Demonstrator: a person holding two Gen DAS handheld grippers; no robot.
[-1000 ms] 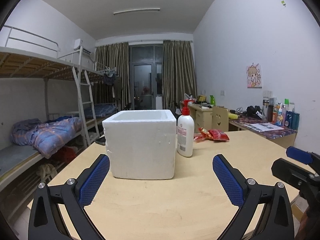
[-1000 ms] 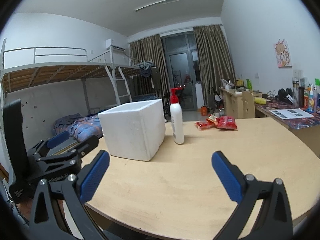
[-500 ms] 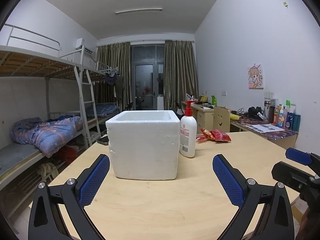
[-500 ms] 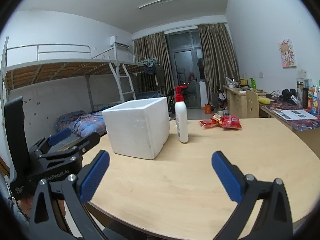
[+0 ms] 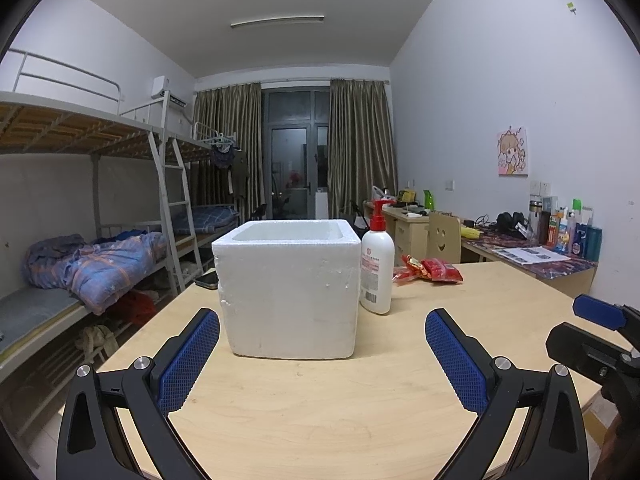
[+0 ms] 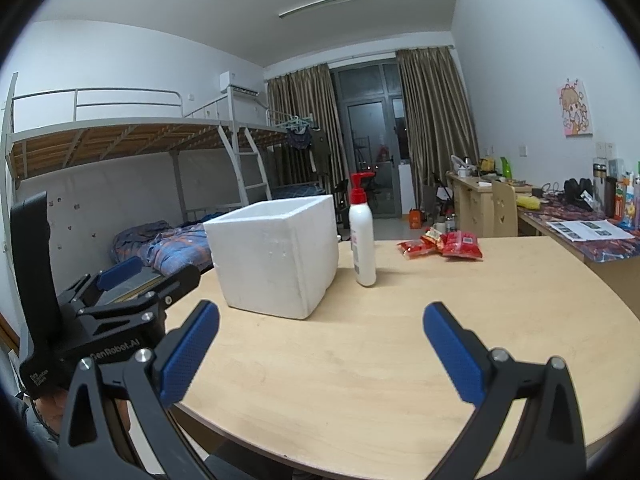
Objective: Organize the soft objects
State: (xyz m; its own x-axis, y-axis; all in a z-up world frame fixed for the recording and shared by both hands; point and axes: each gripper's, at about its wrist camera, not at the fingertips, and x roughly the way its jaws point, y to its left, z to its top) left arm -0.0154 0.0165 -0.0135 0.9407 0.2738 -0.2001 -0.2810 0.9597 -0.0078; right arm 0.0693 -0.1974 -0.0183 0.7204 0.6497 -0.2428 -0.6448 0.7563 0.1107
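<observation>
A white foam box stands on the round wooden table, open at the top. A white pump bottle with a red top stands right of it. Red snack packets lie farther back. My left gripper is open and empty, just in front of the box. My right gripper is open and empty over the table's near edge, with the box, the bottle and the packets ahead. The left gripper shows at its left.
A bunk bed with a ladder and blue bedding stands left. Desks with bottles, papers and headphones line the right wall. A dark phone lies behind the box at the table's left edge.
Both grippers have risen and tilted slightly, so the box and bottle sit a little lower in view. Nothing was grasped and both stay open.
</observation>
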